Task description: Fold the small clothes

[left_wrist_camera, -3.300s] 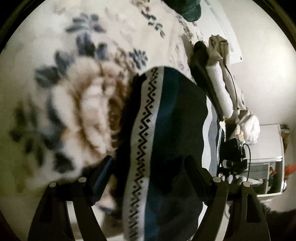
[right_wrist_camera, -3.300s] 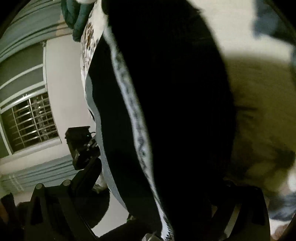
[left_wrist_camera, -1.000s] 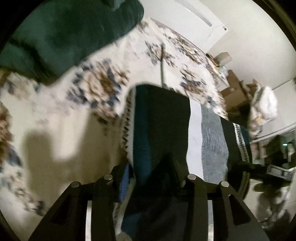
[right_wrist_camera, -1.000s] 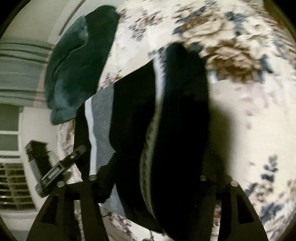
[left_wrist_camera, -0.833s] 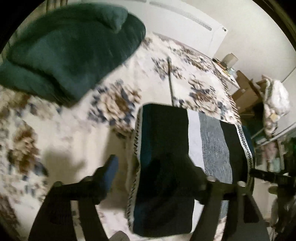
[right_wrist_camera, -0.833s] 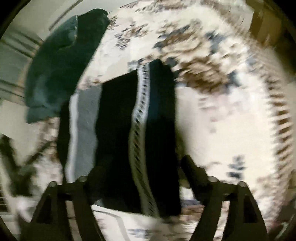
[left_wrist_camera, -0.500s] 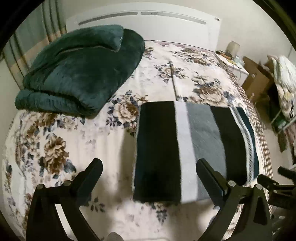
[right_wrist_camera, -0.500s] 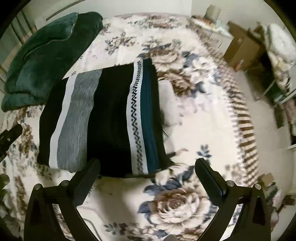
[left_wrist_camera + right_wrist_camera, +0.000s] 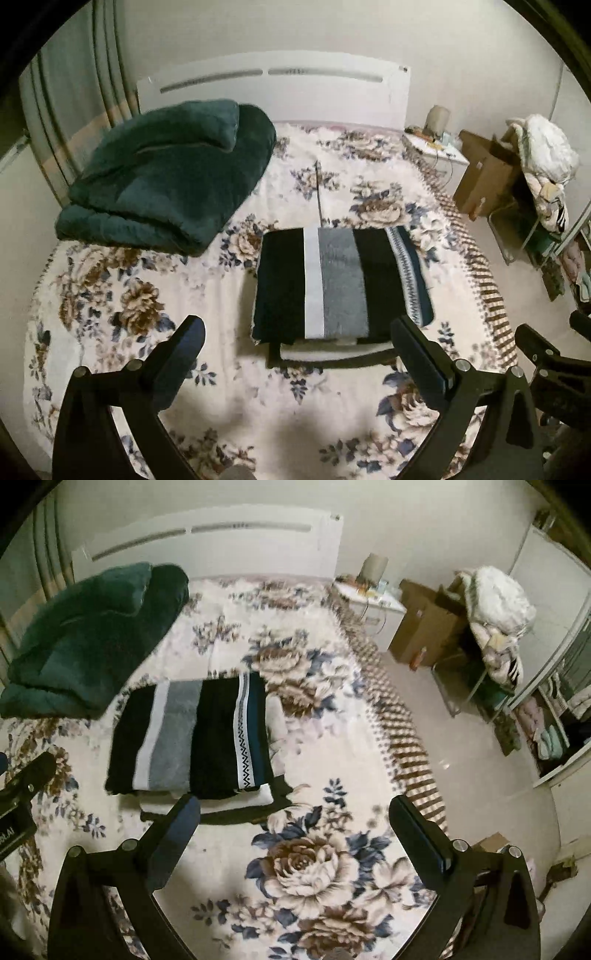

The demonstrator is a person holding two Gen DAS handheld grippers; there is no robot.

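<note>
A folded striped garment point(image 9: 340, 284), black, white, grey and teal with a zigzag band, lies flat on the floral bedspread point(image 9: 155, 306). It also shows in the right wrist view point(image 9: 192, 738). My left gripper point(image 9: 295, 347) is open and empty, held above the bed just short of the garment's near edge. My right gripper point(image 9: 295, 823) is open and empty, to the right of the garment and nearer than it. The right gripper's body shows at the right edge of the left wrist view point(image 9: 546, 358).
A folded dark green blanket point(image 9: 166, 177) lies at the bed's back left, before a white headboard point(image 9: 273, 85). A nightstand point(image 9: 373, 598), cardboard box point(image 9: 424, 631) and a laundry-piled rack point(image 9: 491, 602) stand right of the bed, beside bare floor point(image 9: 480, 775).
Both grippers let go of the garment, opened, and pulled back and up from it. The garment now lies folded flat on the bed.
</note>
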